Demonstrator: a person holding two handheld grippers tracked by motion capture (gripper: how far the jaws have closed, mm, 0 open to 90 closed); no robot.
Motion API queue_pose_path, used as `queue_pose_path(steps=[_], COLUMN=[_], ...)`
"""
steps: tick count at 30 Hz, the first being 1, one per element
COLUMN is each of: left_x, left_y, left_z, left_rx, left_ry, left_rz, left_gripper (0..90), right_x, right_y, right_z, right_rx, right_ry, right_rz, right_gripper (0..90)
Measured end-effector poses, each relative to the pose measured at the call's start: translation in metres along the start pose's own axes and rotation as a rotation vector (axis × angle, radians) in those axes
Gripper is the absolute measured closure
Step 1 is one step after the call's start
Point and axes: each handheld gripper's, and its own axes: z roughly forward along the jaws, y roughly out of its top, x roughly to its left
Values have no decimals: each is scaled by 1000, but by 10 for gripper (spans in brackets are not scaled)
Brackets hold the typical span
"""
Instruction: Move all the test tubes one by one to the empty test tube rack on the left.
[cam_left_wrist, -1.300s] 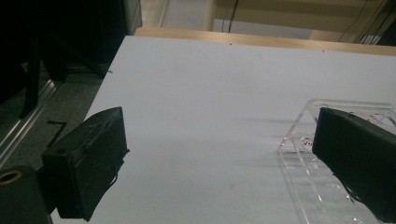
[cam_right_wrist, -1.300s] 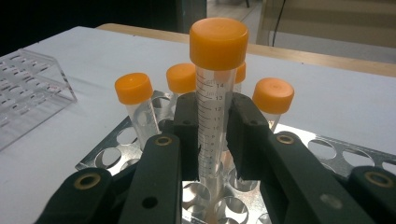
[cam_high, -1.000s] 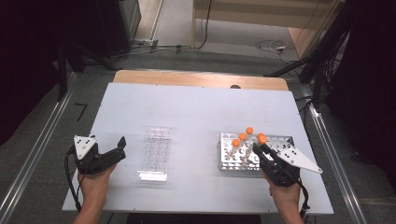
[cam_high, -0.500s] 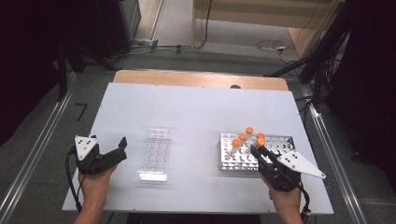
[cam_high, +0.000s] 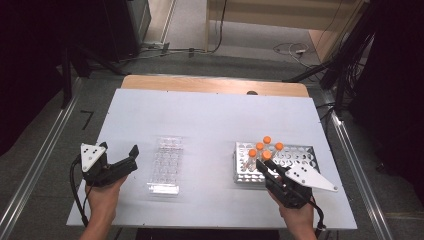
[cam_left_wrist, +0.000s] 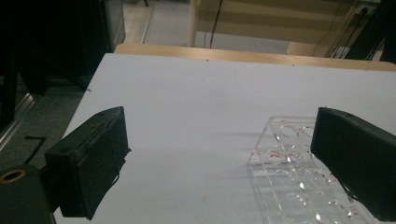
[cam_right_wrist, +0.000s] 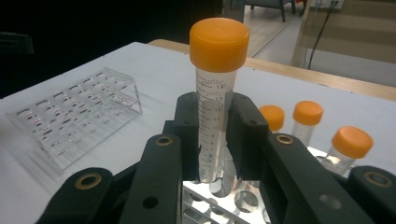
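My right gripper (cam_right_wrist: 214, 135) is shut on a clear graduated tube with an orange cap (cam_right_wrist: 212, 107), held upright above the holes of the metal rack (cam_right_wrist: 219, 205). In the high view this gripper (cam_high: 265, 164) sits at the near left corner of the metal rack (cam_high: 300, 155), with the held tube's cap (cam_high: 266, 155) just above its jaws. Other orange-capped tubes (cam_high: 267, 140) stand in the rack, three of them (cam_right_wrist: 307, 116) beside the held one. My left gripper (cam_high: 133, 159) is open beside the clear plastic rack (cam_high: 166, 165), nothing between its jaws (cam_left_wrist: 219, 154).
The clear rack (cam_left_wrist: 299, 172) lies just inside the left gripper's right-hand jaw; it is also at the left of the right gripper view (cam_right_wrist: 74, 116). The white table (cam_high: 210, 115) ends in a wooden strip (cam_high: 215, 85) at the far side. Cables and dark stands lie beyond.
The right gripper has shifted a little to the left and upward with the tube in its jaws. The left gripper has stayed put.
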Motion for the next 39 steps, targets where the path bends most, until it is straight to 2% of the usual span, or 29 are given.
queue_pose_path(steps=[7, 10, 16, 24, 31, 39], left_x=[-8, -11, -17, -26, -44, -59], left_y=[3, 4, 8, 12, 16, 19], left_z=[1, 2, 2, 7, 11, 23], left_rx=[3, 4, -7, 0, -8, 10], left_ry=[-36, -46, -59, -116, -166, -238], left_rz=[20, 24, 39, 59, 98, 121], left_gripper=[43, 43, 48, 55, 63, 68], right_x=[9, 11, 16, 24, 31, 37], right_y=[0, -1, -1, 2, 2, 4], right_z=[11, 17, 30, 49, 61, 74], right_rx=[24, 31, 47, 66, 84, 97], right_ry=[34, 61, 80, 103, 120, 134], right_rz=[-17, -12, -15, -36, -52, -59], right_gripper=[727, 726, 727, 726, 727, 727])
